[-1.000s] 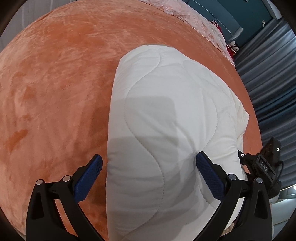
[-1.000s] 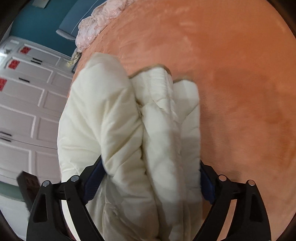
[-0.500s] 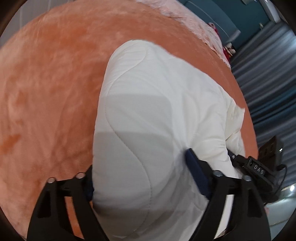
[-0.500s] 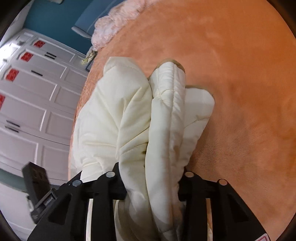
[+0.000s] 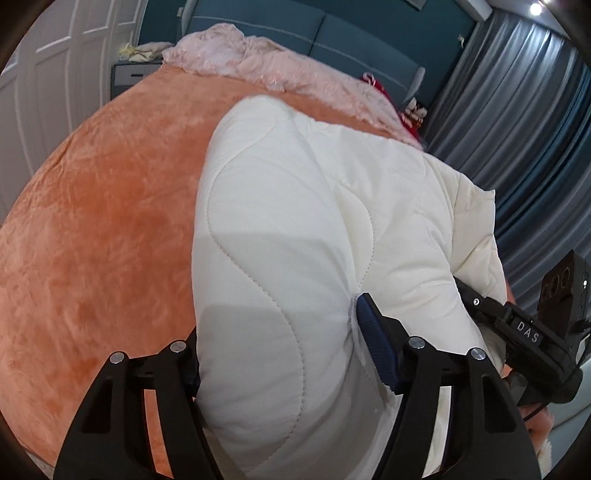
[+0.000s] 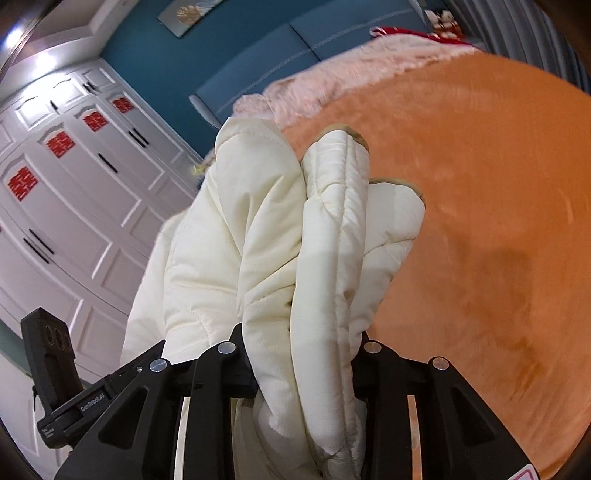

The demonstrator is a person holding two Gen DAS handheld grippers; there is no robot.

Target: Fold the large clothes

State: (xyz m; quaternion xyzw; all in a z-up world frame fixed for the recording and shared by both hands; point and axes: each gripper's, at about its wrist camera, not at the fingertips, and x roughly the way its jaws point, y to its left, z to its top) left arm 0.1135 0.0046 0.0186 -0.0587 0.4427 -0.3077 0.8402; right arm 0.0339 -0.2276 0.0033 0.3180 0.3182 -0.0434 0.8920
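Observation:
A folded cream quilted puffer coat (image 5: pixel 295 229) is held up over an orange plush bed cover (image 5: pixel 92 221). My left gripper (image 5: pixel 277 347) is shut on the coat's near edge; the thick padding bulges between its blue pads. In the right wrist view my right gripper (image 6: pixel 303 354) is shut on the bunched folds of the coat (image 6: pixel 266 229), which rise upright from the jaws above the bed cover (image 6: pixel 498 221). The right gripper's body (image 5: pixel 528 332) shows at the right of the left wrist view. The left gripper's body (image 6: pixel 62 376) shows at the lower left of the right wrist view.
A pink fluffy blanket (image 5: pixel 258 62) lies at the head of the bed against a teal headboard (image 5: pixel 351 33). Grey curtains (image 5: pixel 517 110) hang on one side. White wardrobe doors (image 6: pixel 74 206) with red emblems stand on the other side.
Both grippers closed on the coat and lifted it. The views tilted up from the bed cover to the headboard, curtains and wardrobe.

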